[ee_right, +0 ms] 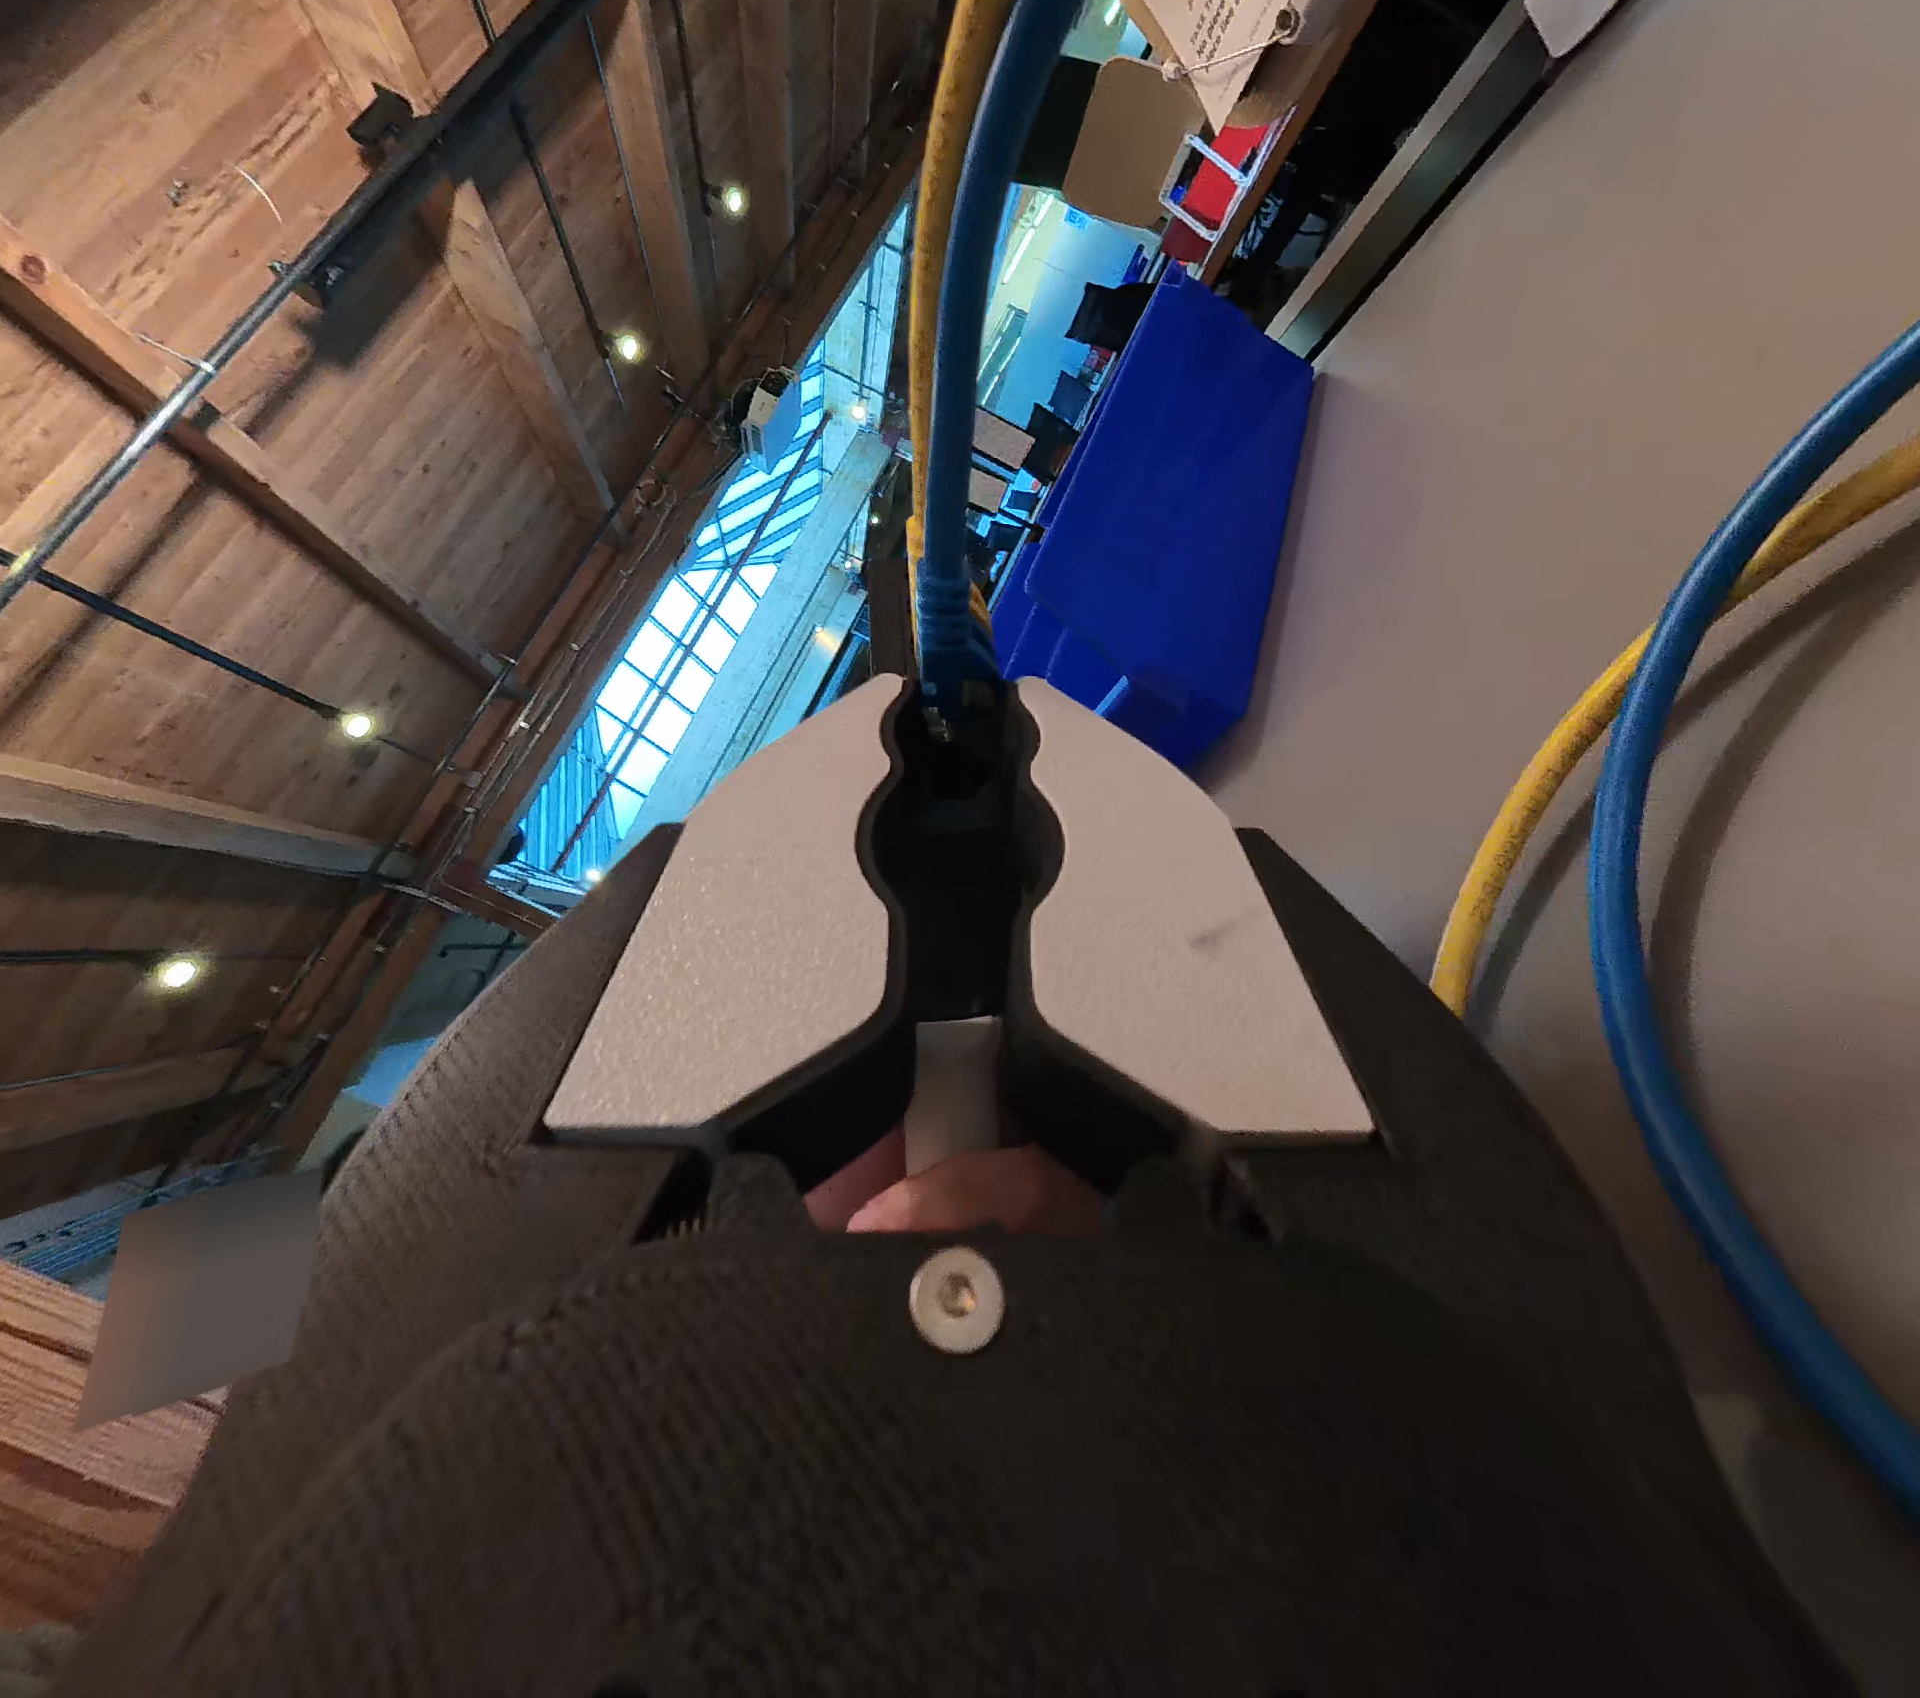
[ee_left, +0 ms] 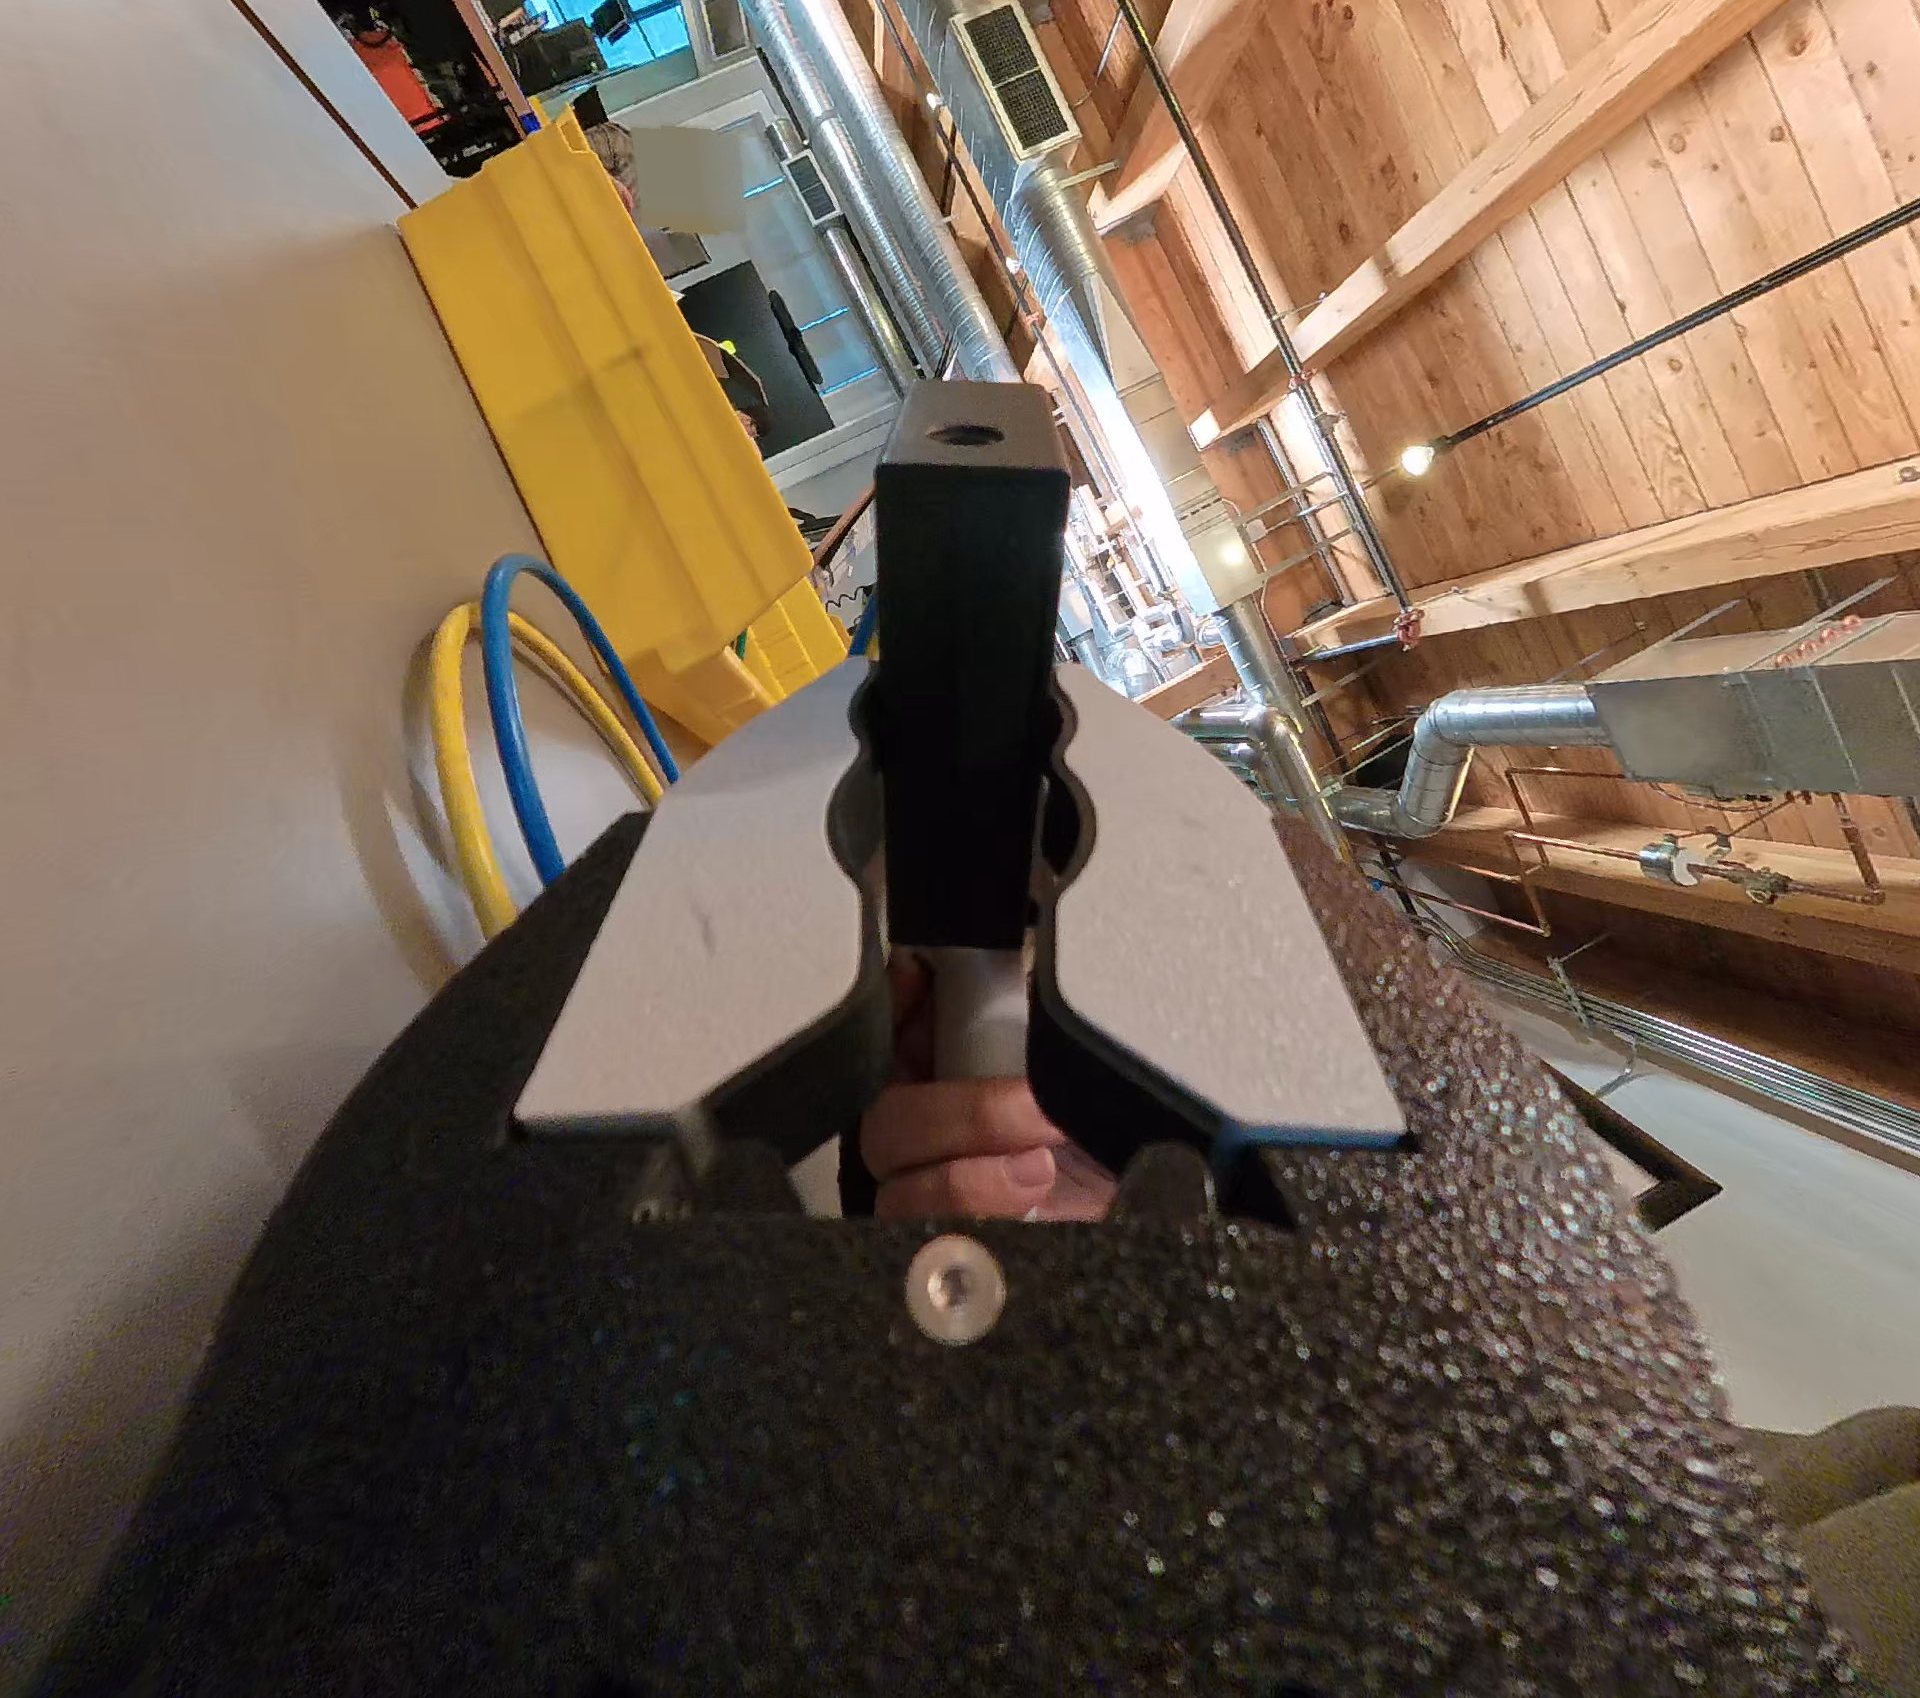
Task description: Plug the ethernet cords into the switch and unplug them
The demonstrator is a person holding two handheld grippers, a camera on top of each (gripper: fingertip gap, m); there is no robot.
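Both tongs clamped on the black switch

Left tongs [ee_left: 961,801] grip the switch [ee_left: 966,661]; right tongs [ee_right: 956,801] pinch its ported end below the blue ethernet cord [ee_right: 961,401].

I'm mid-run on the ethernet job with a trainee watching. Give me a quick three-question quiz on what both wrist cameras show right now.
1. True or false: the left claw is shut on a black switch.
2. Which bin stands beside the table in the right wrist view? A) red B) blue C) green
3. Fill in: the cable whose plug end sits at the right claw is coloured ____.

Key
1. True: the switch sits clamped between the fingers.
2. B: the blue bin; a yellow bin shows in the left wrist view.
3. Blue: the blue cable runs to the claw tips, with the yellow cable alongside it.
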